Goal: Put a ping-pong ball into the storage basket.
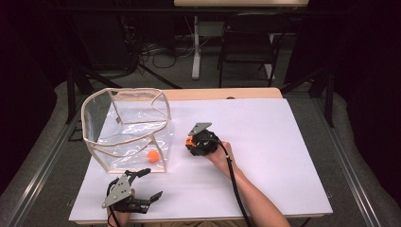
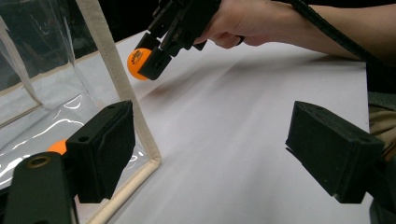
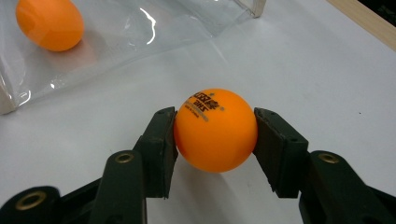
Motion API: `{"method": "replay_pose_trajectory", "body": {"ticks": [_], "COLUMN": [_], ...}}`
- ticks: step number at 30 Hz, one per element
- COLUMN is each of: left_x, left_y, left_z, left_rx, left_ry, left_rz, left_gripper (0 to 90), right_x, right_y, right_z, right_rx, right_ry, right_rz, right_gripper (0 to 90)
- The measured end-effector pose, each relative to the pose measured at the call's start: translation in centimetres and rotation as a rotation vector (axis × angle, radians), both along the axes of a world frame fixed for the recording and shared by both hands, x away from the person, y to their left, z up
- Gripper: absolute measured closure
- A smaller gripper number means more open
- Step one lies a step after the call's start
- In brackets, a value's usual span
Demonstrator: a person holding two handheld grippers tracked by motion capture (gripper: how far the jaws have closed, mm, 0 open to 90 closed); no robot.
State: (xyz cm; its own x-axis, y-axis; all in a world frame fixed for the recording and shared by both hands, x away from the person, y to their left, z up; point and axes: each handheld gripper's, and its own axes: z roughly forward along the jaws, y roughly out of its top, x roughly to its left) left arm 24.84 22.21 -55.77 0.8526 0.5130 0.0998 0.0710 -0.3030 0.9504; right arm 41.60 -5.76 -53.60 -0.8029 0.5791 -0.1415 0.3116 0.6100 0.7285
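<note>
An orange ball (image 3: 215, 129) with black print sits between both pads of my right gripper (image 3: 215, 140), which is shut on it just above the white table. In the high view that gripper (image 1: 190, 141) hovers right of the clear bag (image 1: 125, 125), with the ball (image 1: 189, 140) at its tip. From the left gripper view the held ball (image 2: 137, 62) hangs beside the bag's cloth-edged corner. A second orange ball (image 1: 152, 156) lies inside the bag near its front wall. My left gripper (image 1: 147, 184) rests at the table's near left edge, open and holding nothing.
The clear bag stands upright with beige trim (image 2: 122, 88), mouth facing up. White sheet (image 1: 265, 142) covers the table, bare to the right of my right hand. A chair (image 1: 248, 42) and a table leg (image 1: 196, 47) stand beyond the far edge.
</note>
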Motion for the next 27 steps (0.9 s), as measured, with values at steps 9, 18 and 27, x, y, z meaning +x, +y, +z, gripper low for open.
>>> {"method": "replay_pose_trajectory", "body": {"ticks": [9,18,27], "left_x": [0.03,0.02,0.02], "left_y": [-0.05,-0.03,-0.01], "left_z": [-0.03,-0.02,-0.02], "left_rx": [-0.001,0.000,0.000], "left_ry": [-0.003,-0.003,-0.003], "left_rz": [0.005,0.006,0.005], "left_gripper": [15.6,15.6,15.6], "right_x": [-0.06,-0.15,-0.33], "right_y": [-0.08,-0.15,-0.17], "right_z": [0.14,0.36,0.57], "right_rx": [0.001,0.003,0.006], "right_ry": [-0.001,-0.011,-0.016], "right_rz": [0.000,0.002,0.005], "right_gripper": [50.5,50.6,50.6]}}
